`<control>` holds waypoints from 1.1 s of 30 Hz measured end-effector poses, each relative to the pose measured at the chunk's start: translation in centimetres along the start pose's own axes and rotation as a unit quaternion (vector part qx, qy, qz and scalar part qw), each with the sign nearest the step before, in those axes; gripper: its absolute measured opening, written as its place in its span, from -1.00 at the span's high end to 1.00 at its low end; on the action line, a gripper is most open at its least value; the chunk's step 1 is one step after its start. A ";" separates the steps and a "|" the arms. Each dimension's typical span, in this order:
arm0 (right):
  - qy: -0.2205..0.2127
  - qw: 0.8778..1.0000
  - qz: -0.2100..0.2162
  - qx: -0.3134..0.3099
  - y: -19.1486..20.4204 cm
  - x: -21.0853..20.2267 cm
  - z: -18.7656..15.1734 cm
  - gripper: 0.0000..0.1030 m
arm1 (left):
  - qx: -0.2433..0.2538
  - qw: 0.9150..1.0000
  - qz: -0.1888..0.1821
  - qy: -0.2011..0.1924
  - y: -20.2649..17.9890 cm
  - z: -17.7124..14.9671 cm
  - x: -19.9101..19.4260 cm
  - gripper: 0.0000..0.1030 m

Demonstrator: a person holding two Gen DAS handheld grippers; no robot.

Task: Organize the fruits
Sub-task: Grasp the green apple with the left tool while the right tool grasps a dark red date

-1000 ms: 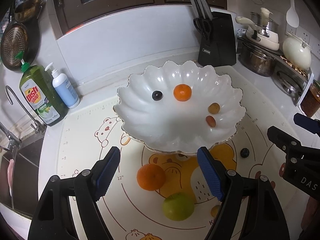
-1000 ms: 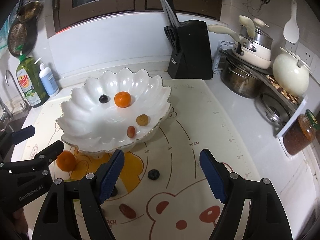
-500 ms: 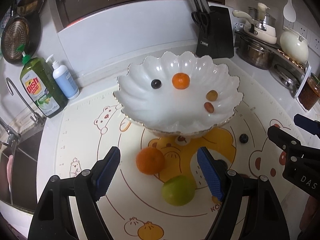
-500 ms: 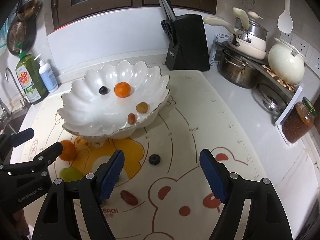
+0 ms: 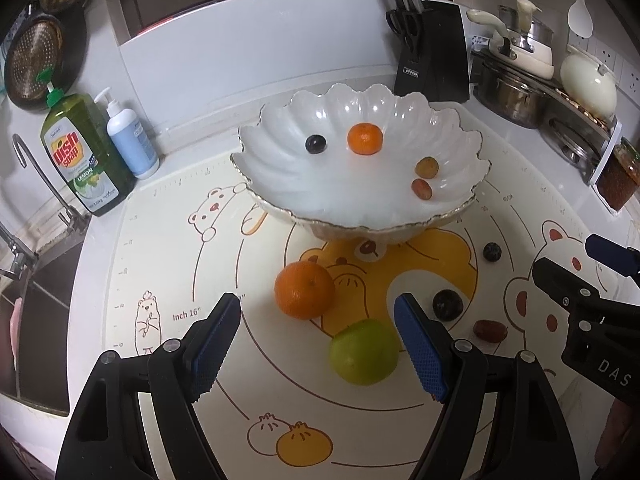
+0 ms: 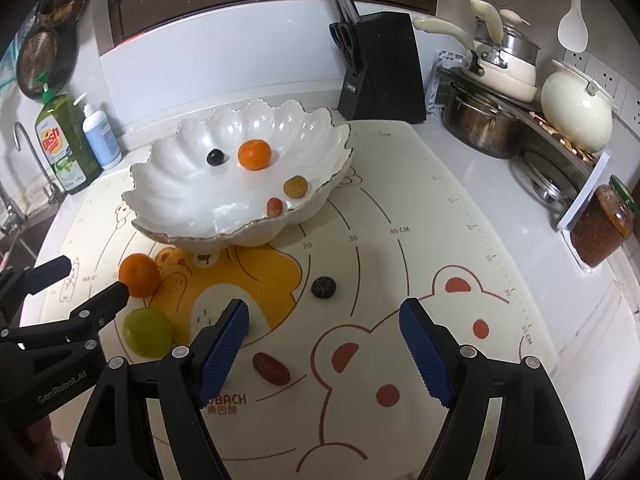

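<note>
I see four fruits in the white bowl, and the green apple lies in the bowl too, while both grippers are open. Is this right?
Not quite. The green apple is not in the bowl; it lies on the mat in front of it, beside the big orange, as the left wrist view shows. The rest holds: four fruits in the bowl, both grippers open.

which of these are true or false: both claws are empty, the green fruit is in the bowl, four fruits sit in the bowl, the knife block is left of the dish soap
1. Both claws are empty. True: the left claw and right claw are open, holding nothing.
2. The green fruit is in the bowl. False: it lies on the mat, near the large orange.
3. Four fruits sit in the bowl. True.
4. The knife block is left of the dish soap. False: it stands to the right.
</note>
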State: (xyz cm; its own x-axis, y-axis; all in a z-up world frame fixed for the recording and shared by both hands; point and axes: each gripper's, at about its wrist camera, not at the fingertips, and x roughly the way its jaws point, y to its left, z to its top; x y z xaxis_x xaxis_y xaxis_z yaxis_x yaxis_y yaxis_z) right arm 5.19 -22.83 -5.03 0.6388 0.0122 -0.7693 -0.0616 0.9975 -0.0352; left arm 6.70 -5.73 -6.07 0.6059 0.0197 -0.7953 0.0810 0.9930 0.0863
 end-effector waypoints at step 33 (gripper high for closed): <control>0.057 0.997 0.036 -0.026 1.5 3.2 -3.1 -0.50 | -0.012 0.998 -0.026 0.047 -0.7 -2.8 3.2 -0.53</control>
State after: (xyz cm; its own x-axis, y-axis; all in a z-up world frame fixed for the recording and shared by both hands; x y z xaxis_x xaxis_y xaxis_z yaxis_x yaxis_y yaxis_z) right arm 4.71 -21.49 -9.54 0.5398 0.0732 -0.8386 -0.1461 0.9892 -0.0077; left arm 6.34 -5.99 -10.36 0.5235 -0.0229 -0.8517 0.0904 0.9955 0.0288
